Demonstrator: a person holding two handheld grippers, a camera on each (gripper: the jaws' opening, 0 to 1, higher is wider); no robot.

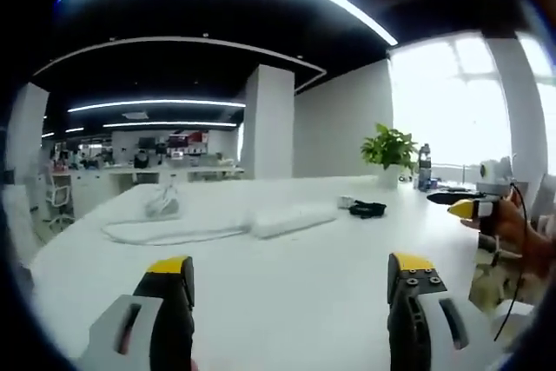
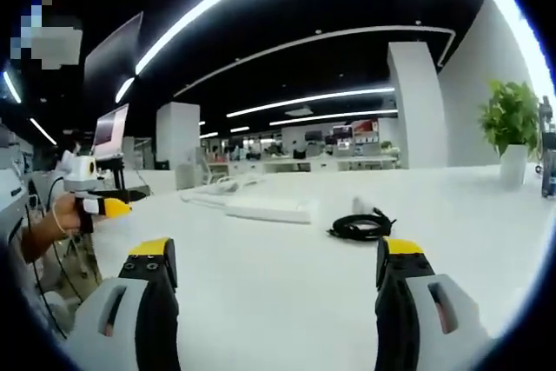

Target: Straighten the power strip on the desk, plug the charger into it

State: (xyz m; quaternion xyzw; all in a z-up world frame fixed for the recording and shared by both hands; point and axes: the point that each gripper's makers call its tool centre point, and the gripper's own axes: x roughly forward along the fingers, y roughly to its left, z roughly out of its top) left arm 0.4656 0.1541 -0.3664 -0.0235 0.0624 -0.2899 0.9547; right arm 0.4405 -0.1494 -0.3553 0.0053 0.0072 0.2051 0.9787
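Note:
A white power strip (image 1: 291, 219) lies at a slant on the white desk (image 1: 287, 301), its white cord (image 1: 174, 230) running off to the left. To its right sits the charger (image 1: 365, 208) with a coiled black cable. My left gripper (image 1: 291, 271) is open above the near desk, well short of both. In the right gripper view the power strip (image 2: 265, 208) lies ahead and the charger (image 2: 363, 206) with its black coil sits right of it. My right gripper (image 2: 278, 258) is open with nothing between its fingers. Each gripper appears in the other's view: the right gripper (image 1: 473, 206) and the left gripper (image 2: 104, 206).
A potted plant (image 1: 391, 149) and a bottle (image 1: 423, 167) stand at the desk's far right edge by the window. A hand (image 1: 521, 232) holds the right gripper. A screen (image 2: 109, 132) stands at the left. Office desks and chairs lie beyond.

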